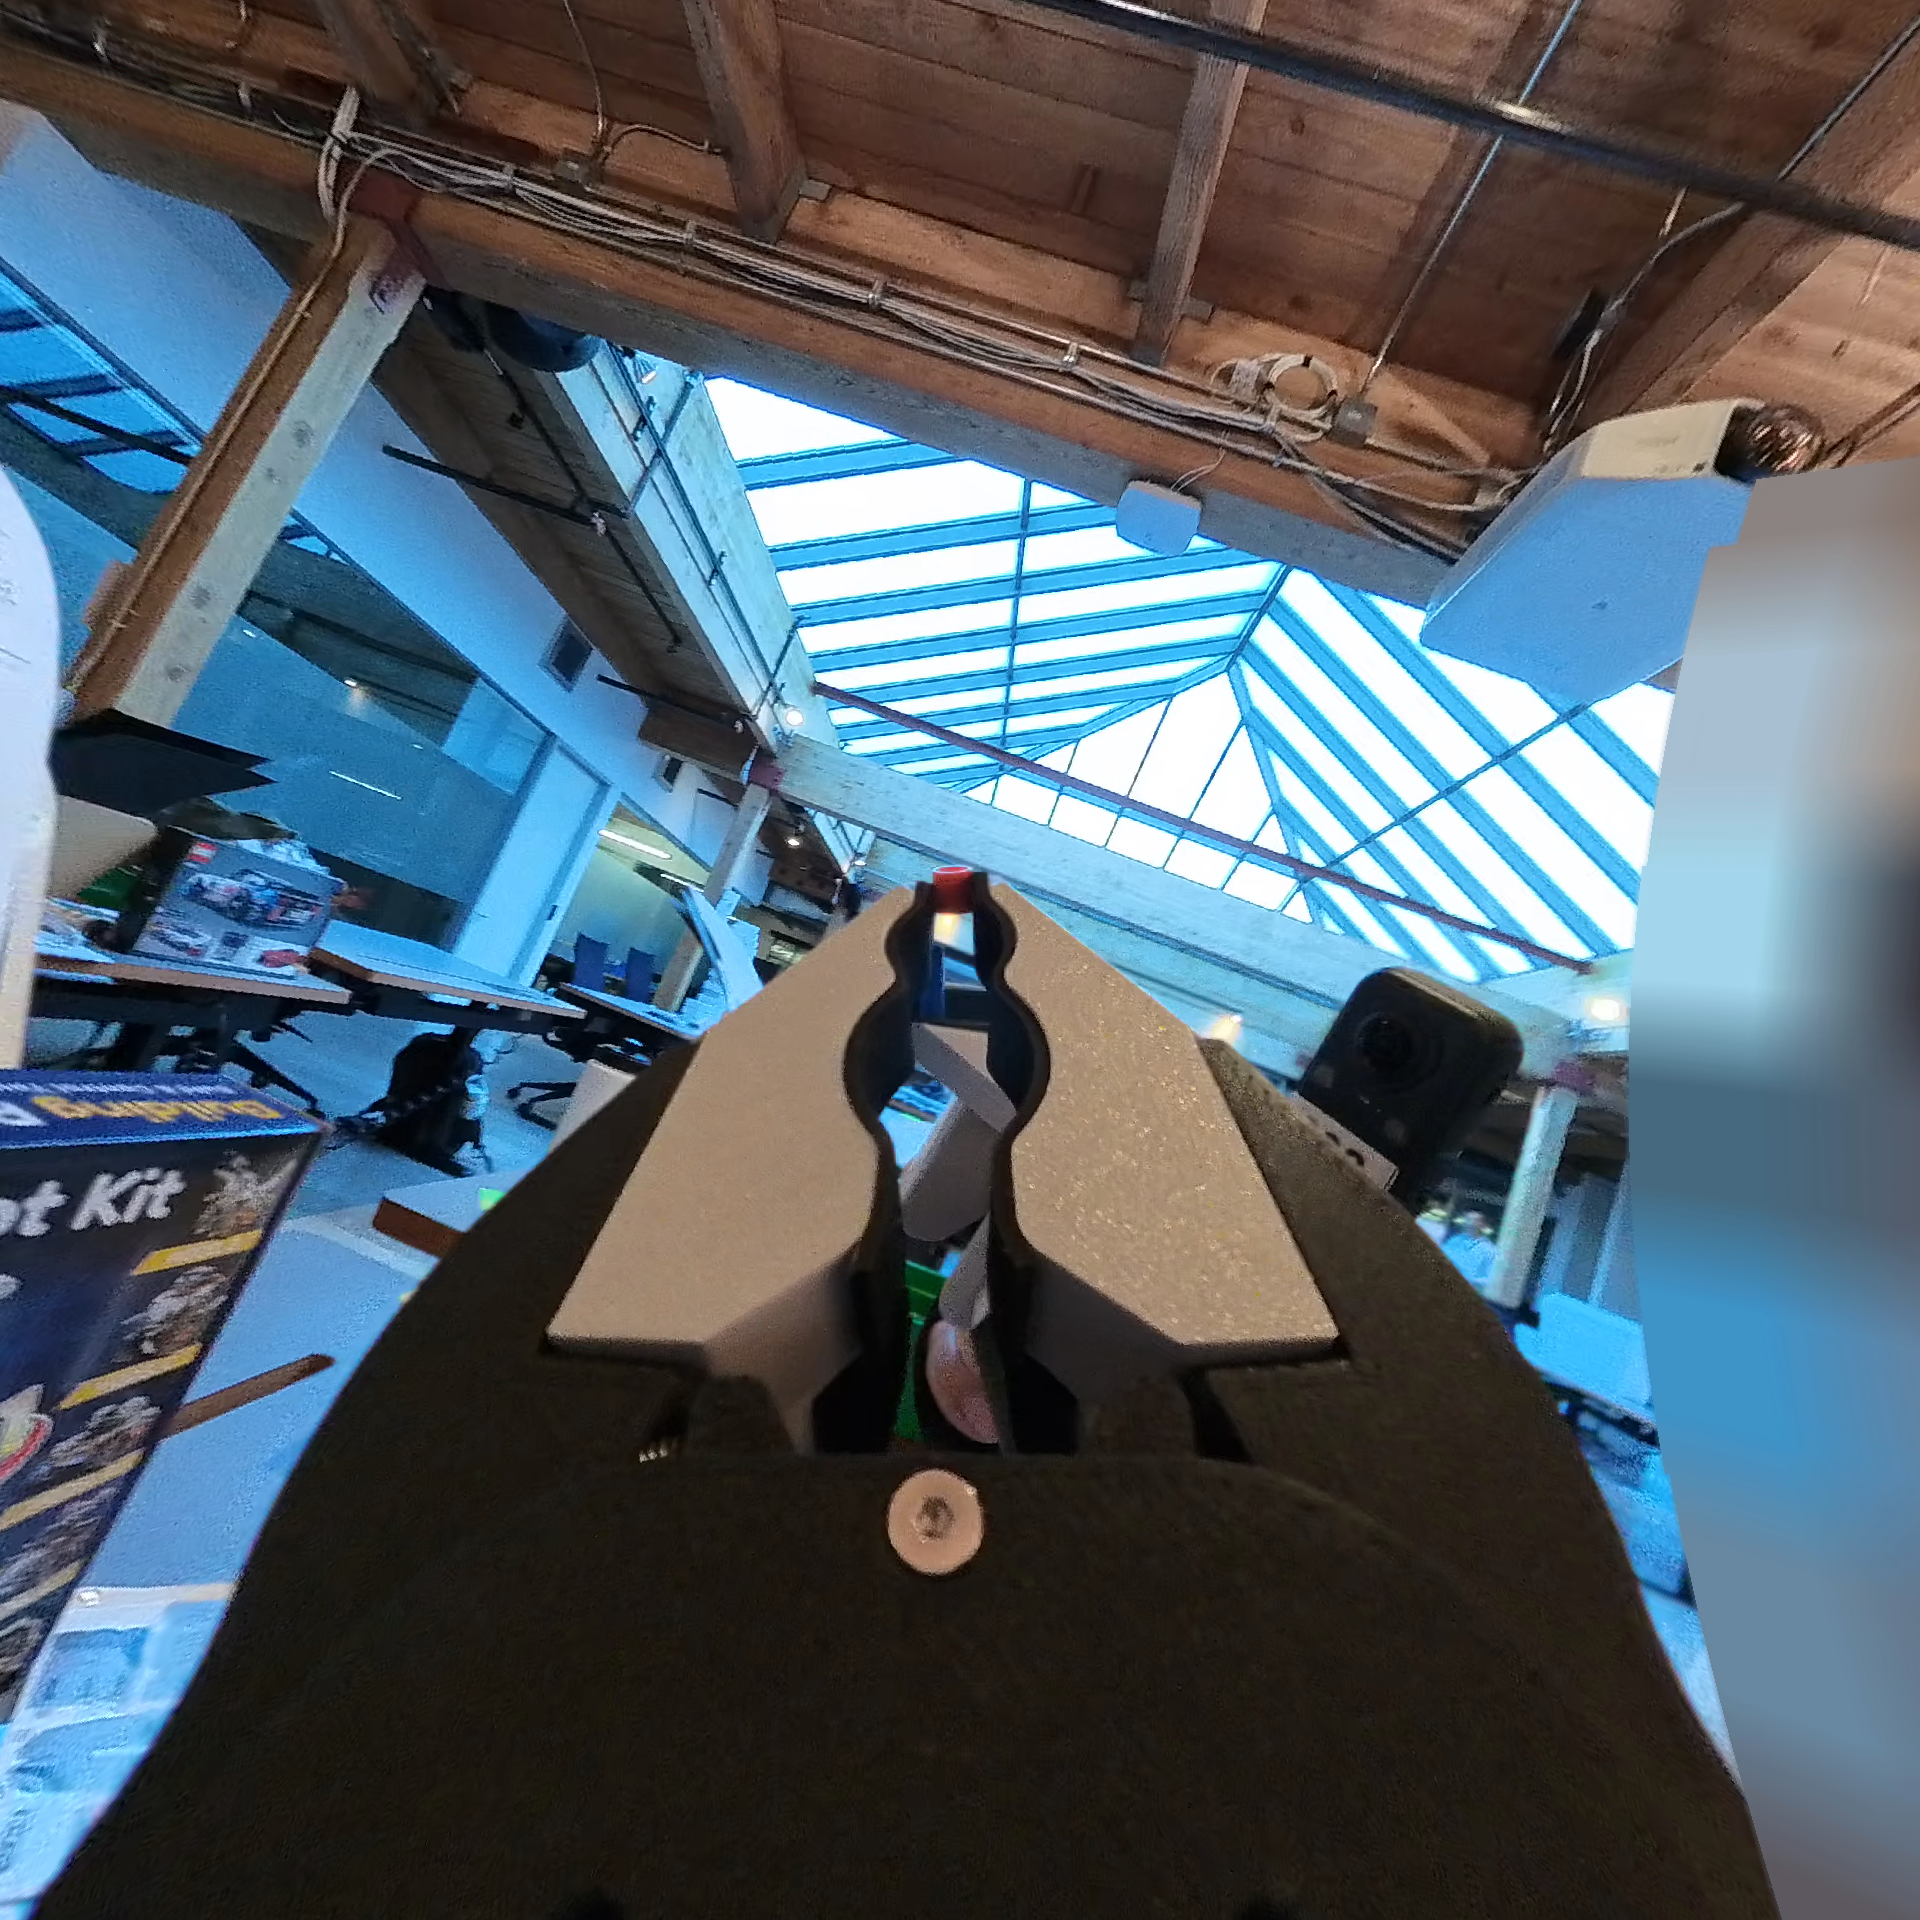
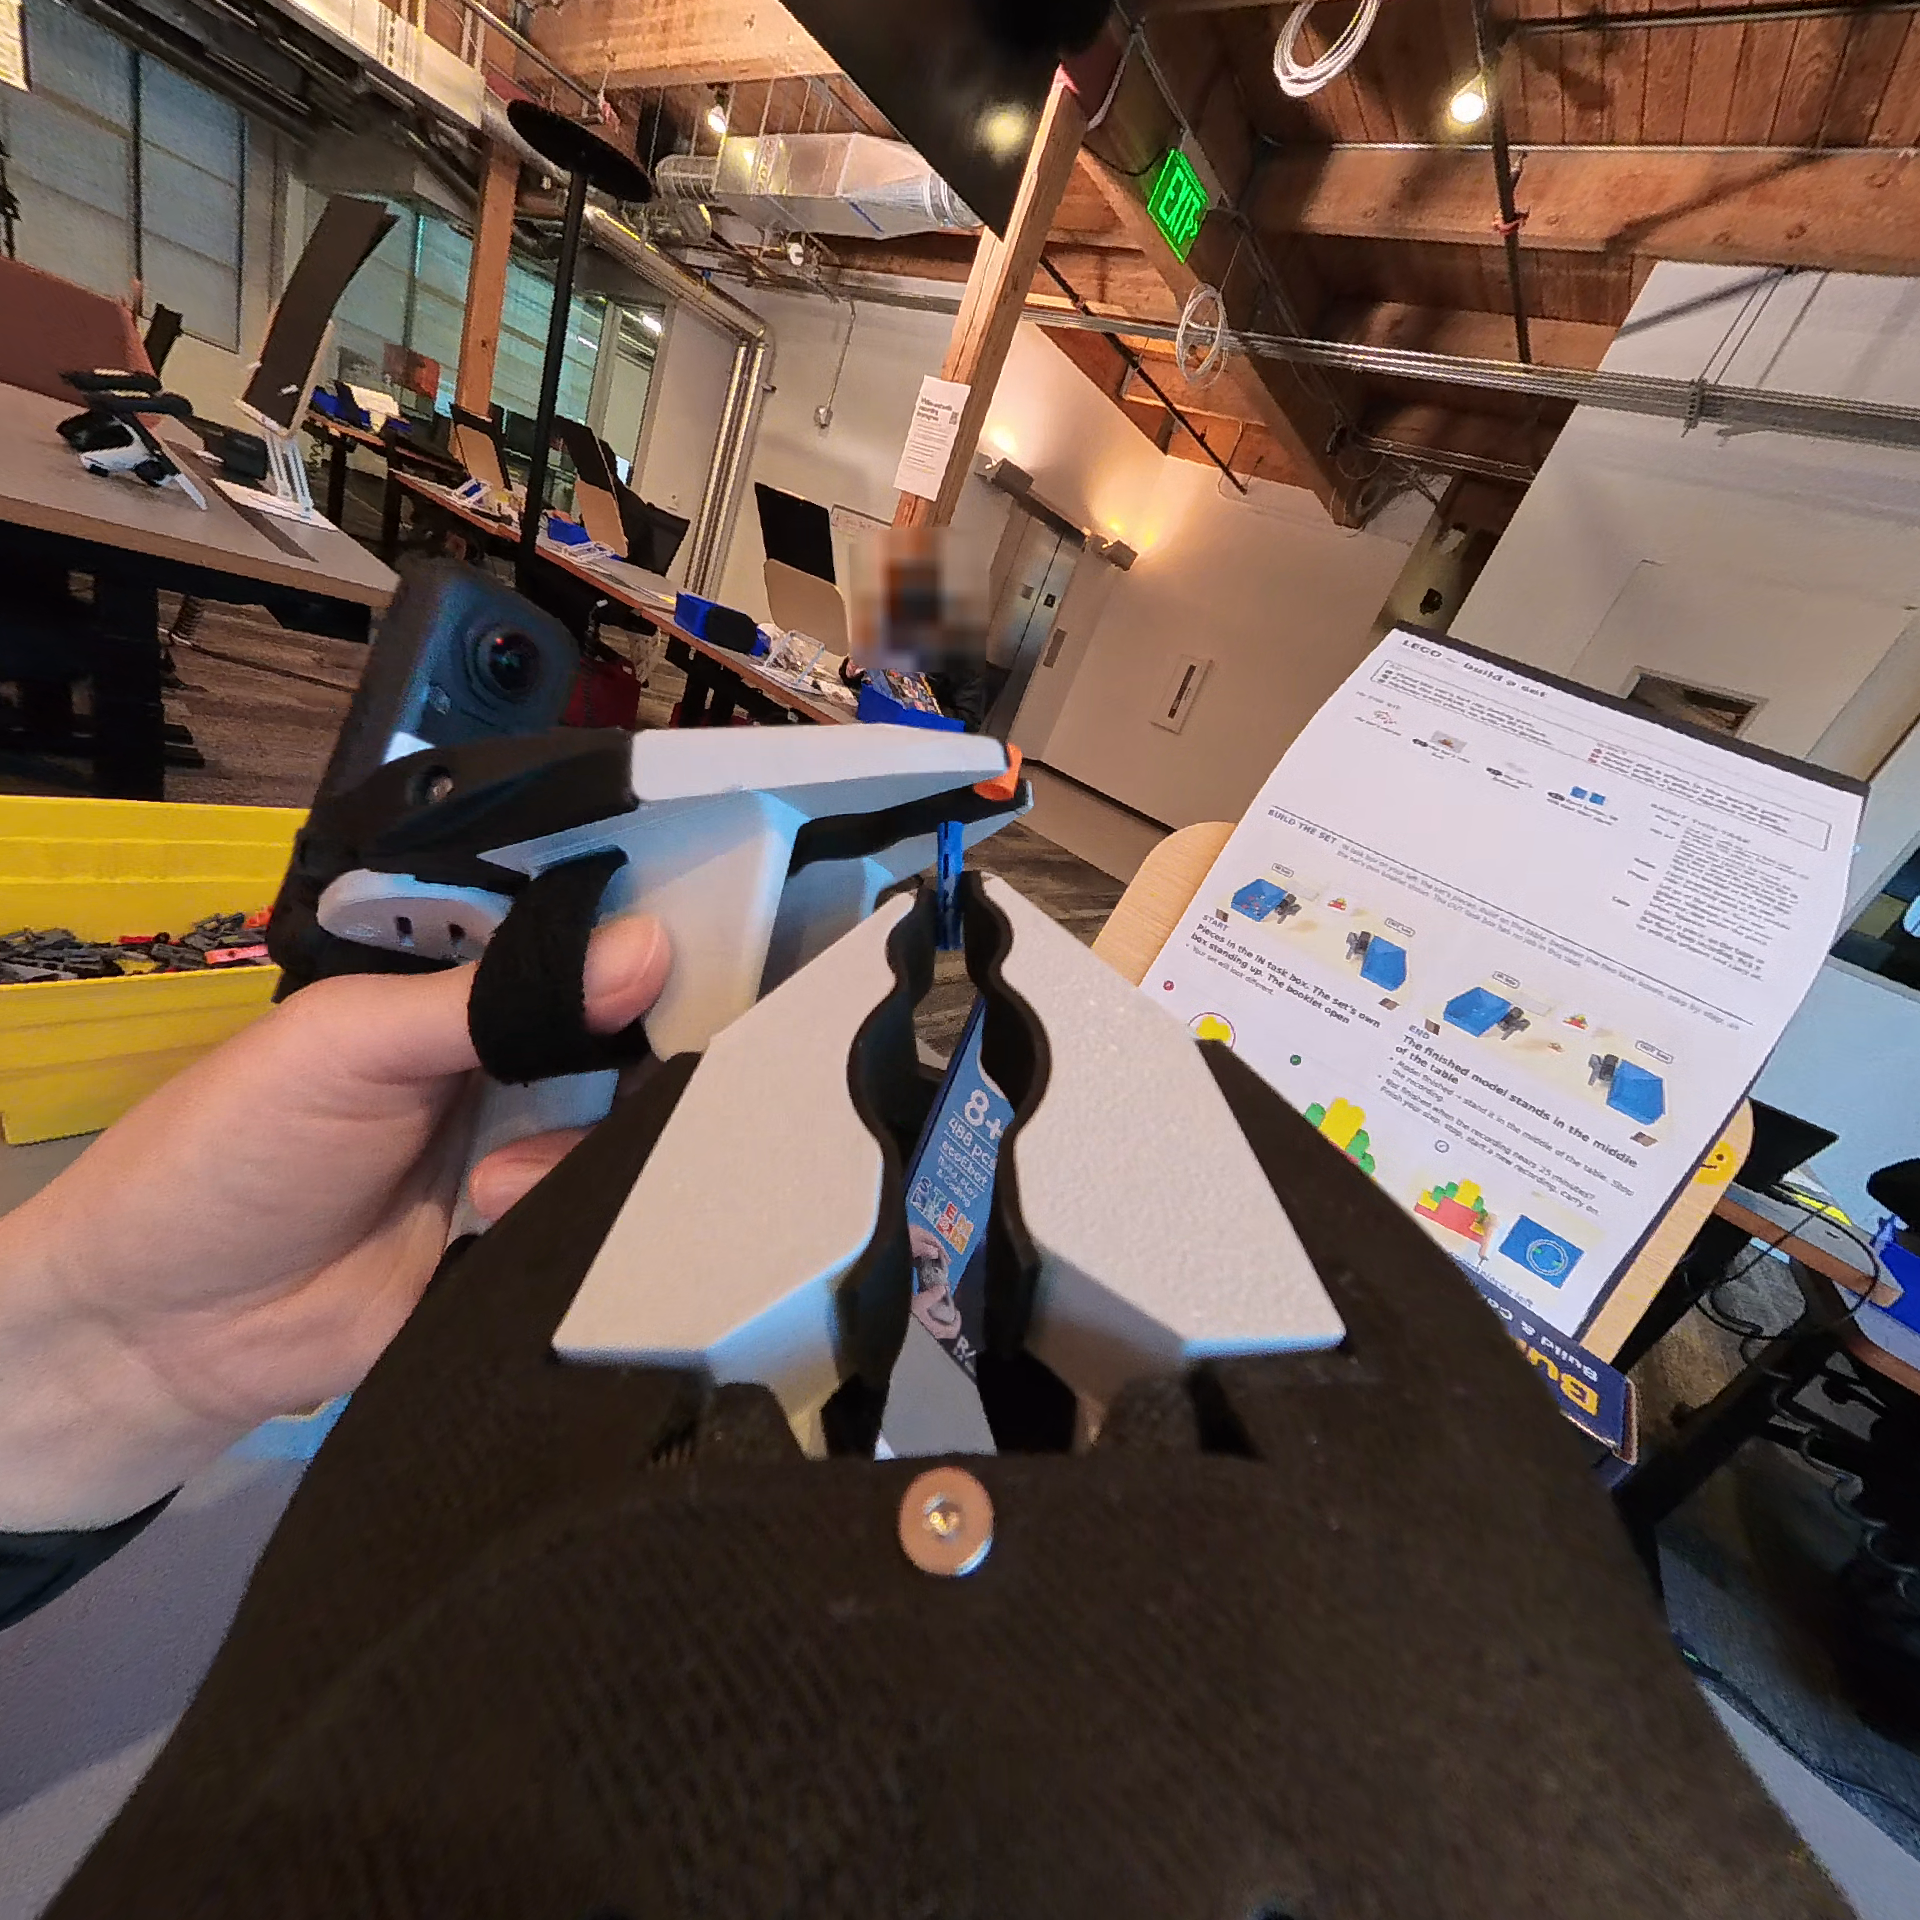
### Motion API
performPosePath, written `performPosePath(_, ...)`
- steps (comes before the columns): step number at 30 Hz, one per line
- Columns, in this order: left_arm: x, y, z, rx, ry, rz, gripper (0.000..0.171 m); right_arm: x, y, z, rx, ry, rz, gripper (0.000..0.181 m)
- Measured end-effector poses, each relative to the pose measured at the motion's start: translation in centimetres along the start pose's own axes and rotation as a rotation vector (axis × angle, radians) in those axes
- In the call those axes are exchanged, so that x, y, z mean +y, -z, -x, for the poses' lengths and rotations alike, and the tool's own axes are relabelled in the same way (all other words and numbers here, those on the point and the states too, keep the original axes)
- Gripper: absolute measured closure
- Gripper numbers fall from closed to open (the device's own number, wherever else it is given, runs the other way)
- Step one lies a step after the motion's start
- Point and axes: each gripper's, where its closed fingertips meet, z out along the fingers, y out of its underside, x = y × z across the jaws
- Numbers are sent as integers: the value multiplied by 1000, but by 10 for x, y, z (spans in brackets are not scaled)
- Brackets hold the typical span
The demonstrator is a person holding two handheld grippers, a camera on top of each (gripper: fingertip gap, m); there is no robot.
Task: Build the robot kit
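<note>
My left gripper (image 1: pixel 954 896) points up toward the ceiling and is shut on a small orange-red piece (image 1: pixel 954 891) at its tips. In the right wrist view the left gripper (image 2: pixel 1003 784) lies across from the left, held by a hand (image 2: pixel 260 1195), with the orange-red piece (image 2: pixel 995 781) in its tips. A thin blue piece (image 2: pixel 948 862) runs from that piece down into my right gripper (image 2: pixel 948 904), which is shut on it. The blue piece (image 1: pixel 932 982) also shows through the left gripper's gap. The two grippers' tips almost touch.
A yellow bin (image 2: pixel 125 1049) of dark small pieces stands at the left. A printed instruction sheet (image 2: pixel 1507 935) leans on a stand at the right. A blue toy box (image 2: pixel 961 1164) shows behind the right gripper's gap, and another box (image 1: pixel 114 1299) stands at the left. Less than 4 cm separates the two grippers' tips.
</note>
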Motion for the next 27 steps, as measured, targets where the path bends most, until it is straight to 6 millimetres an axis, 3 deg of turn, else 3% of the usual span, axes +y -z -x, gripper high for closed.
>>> performPosePath(15, -5, 4, 6, 53, 171, -55, 166, -11, -2, 0, 23, 34, -134, 178)
performPosePath(23, -13, 6, 0, 254, 529, -144, 167, -34, 19, -8, 66, 44, -281, 178)
performPosePath(27, -9, 3, -2, 298, 626, -151, 166, -32, 18, -7, 54, 53, -286, 178)
